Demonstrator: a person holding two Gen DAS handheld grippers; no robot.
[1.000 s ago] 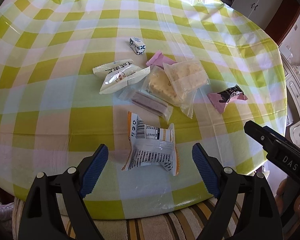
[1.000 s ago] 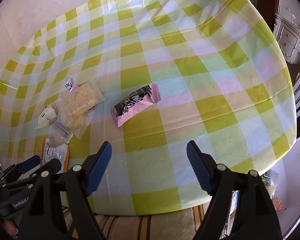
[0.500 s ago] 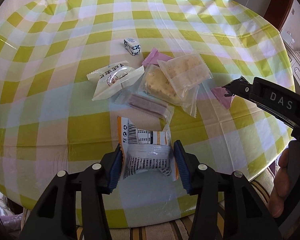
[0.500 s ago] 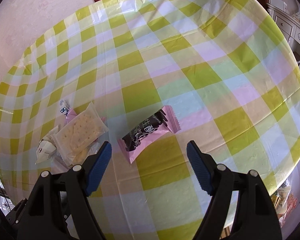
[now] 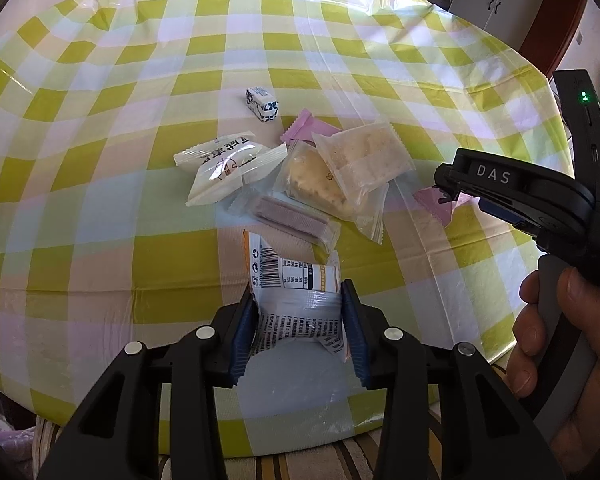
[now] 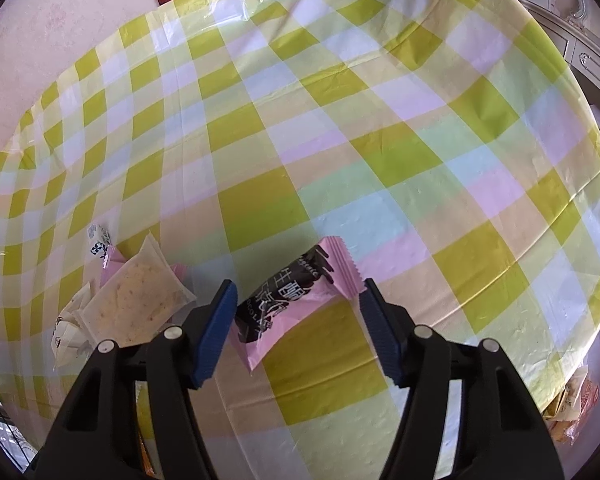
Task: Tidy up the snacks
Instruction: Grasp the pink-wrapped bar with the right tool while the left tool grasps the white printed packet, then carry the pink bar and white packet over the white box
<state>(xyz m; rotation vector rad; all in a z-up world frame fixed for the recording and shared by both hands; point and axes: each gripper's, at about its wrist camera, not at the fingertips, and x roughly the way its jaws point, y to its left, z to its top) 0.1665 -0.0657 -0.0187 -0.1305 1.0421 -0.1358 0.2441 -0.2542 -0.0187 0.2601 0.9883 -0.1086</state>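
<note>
I hold one white packet with a barcode (image 5: 298, 304) between the blue pads (image 5: 244, 336) of my left gripper (image 5: 300, 332); both pads press its sides, and it lies on the near part of the checked tablecloth (image 5: 100, 240). My right gripper (image 6: 296, 328) stands with its jaws half open around one pink and black packet (image 6: 288, 304), a pad on each side, and I cannot tell if they touch it.

Beyond the white packet is the small heap of snacks. I count there one clear packet with a purple bar (image 5: 288, 220), two clear packets with pale biscuits, one (image 5: 312, 180) lying under the other (image 5: 364, 152), two white packets with red print (image 5: 224, 164) that overlap each other, and one plain pink packet (image 5: 304, 126) half hidden under the biscuits. One small white and blue candy (image 5: 262, 103) lies apart, farther away. So I count nine snacks in all on the table.

At the right edge of the left view, one hand (image 5: 572, 344) holds the handle of the right gripper.
</note>
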